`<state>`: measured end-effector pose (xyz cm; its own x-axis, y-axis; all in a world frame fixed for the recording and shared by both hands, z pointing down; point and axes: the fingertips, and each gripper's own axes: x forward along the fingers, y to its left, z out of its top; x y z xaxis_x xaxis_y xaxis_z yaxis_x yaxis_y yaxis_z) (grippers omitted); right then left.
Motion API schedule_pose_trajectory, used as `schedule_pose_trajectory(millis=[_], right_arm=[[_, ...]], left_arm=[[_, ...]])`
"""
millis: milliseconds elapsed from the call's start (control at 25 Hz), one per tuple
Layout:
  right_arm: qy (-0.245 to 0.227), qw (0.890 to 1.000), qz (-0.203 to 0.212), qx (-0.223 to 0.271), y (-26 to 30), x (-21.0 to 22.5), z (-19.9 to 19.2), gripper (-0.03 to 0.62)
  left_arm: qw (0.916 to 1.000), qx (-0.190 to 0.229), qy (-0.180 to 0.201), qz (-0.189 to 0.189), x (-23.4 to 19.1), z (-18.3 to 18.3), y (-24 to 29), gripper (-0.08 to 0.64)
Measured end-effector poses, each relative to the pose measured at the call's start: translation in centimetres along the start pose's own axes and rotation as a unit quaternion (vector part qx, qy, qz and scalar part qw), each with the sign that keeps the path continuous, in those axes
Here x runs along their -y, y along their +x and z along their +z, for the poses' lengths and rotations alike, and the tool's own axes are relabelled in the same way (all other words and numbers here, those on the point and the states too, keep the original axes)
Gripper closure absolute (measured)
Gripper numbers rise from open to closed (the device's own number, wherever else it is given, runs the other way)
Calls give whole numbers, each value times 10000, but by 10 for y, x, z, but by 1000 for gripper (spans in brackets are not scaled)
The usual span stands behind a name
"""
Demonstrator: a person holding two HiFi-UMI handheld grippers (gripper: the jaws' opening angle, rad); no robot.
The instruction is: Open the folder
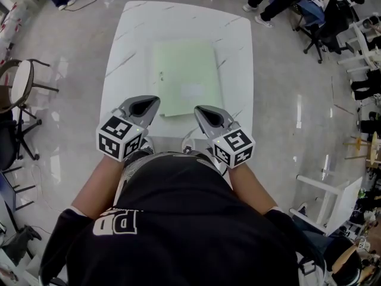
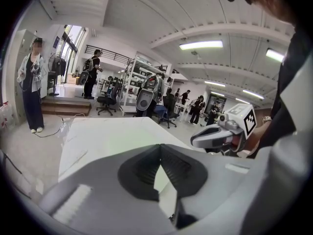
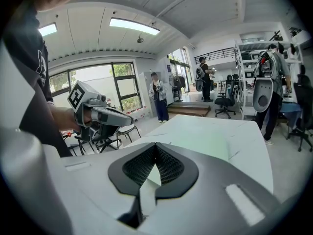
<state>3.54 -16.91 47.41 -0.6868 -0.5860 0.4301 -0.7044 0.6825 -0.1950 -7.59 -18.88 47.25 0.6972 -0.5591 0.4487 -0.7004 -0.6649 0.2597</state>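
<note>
nearest, the left tool (image 1: 144, 106) and right tool (image 1: 205, 113) are hovering over the worktop (image 1: 128, 52) edge, jaws pressed together, gripping nothing. just beyond, the folder (image 1: 186, 76) is lying flat, closed and untouched; lifting its cover is still remaining.

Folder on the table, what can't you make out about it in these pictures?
Head view: the left gripper and right gripper cover part of the near edge of the folder.
Head view: the pale patch on it is too small to identify.
Gripper views: each gripper's own body hides most of it.
</note>
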Motion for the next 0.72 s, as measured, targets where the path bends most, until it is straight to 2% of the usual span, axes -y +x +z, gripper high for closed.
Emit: schedule_pose_trajectory(millis=[200,440,720], right_arm=[[-6,10000,-5,-45,2,0,-4,592],[24,10000,-15,-87,3,0,-8,592],[39,9998,-64,-182,4,-1,-19,592]], left_arm=[[9999,-153,77,-11,-1,-13,5,511],[9982,-565,190,-4,-8,-46,15,511],[9963,-820,223,-82,-14,-72,27,511]])
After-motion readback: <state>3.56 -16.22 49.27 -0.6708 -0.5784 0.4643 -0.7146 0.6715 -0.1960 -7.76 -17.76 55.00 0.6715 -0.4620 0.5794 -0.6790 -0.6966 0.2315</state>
